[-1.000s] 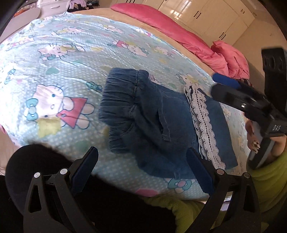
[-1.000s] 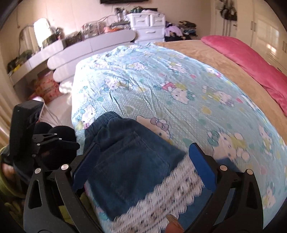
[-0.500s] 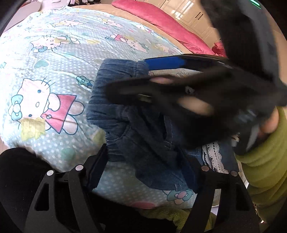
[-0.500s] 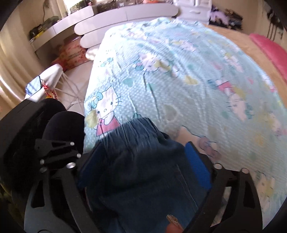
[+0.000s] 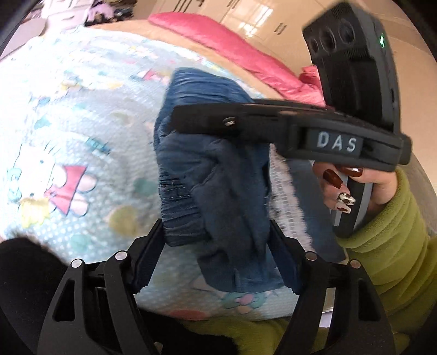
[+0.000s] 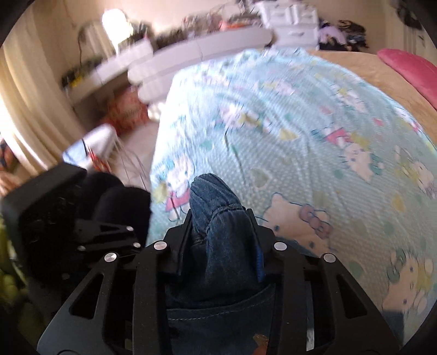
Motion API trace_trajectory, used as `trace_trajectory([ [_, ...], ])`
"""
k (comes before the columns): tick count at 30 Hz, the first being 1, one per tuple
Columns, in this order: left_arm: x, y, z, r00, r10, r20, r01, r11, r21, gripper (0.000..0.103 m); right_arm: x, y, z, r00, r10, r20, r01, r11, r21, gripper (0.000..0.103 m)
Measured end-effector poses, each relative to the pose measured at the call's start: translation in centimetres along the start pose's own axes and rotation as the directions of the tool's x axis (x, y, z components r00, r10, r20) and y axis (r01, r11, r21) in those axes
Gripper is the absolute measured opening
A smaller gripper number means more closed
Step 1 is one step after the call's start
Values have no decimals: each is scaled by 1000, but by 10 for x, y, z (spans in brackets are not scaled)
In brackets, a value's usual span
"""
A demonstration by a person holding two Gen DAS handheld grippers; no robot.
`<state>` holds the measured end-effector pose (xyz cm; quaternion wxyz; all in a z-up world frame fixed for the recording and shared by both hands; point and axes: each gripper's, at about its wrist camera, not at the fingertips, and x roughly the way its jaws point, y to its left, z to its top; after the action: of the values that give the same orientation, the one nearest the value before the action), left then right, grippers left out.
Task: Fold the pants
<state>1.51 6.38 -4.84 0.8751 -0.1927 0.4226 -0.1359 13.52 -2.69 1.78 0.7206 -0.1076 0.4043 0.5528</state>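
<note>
Blue denim pants (image 5: 232, 174) with an elastic waistband and white lace trim (image 5: 284, 196) lie bunched on a light blue cartoon-print sheet (image 5: 82, 123). My left gripper (image 5: 218, 240) sits at the near edge of the pants, its pads pressing a thick bunch of denim from both sides. My right gripper (image 5: 177, 120) reaches across from the right, held by a hand in a green sleeve (image 5: 396, 245). In the right wrist view its jaws are closing on a raised fold of the pants (image 6: 218, 273), and my right gripper (image 6: 220, 218) has the cloth pinched between its pads.
A pink blanket (image 5: 232, 46) lies along the far side of the bed, with pale cabinet doors behind it. A white curved dresser (image 6: 204, 54) and drawers (image 6: 292, 19) stand beyond the bed's end. Something dark (image 5: 24, 273) is at the near left edge.
The right gripper swung from the lace end across the pants to the waistband end and closed on a fold. The left gripper narrowed onto the near denim edge, and the cloth bunched up.
</note>
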Motion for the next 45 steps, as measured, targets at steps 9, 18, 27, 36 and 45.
trace_trajectory([
  [9,8,-61,16,998,-60,-8,60,991,120,72,-80,-33,-39,988,-38,152,16,989,145,29],
  [18,52,-118,20,984,-149,-103,171,948,269,72,-135,-75,-100,952,-153,264,48,929,367,51],
  [27,87,-151,-1,972,-114,-207,184,912,365,83,-136,-75,-152,934,-306,184,179,847,501,65],
  [36,75,-143,-18,971,-122,-206,188,922,337,83,-118,-96,-179,916,-400,39,321,786,528,57],
  [45,32,-127,-1,994,-71,-81,93,945,315,94,-171,-57,-173,864,-471,175,337,801,494,84],
])
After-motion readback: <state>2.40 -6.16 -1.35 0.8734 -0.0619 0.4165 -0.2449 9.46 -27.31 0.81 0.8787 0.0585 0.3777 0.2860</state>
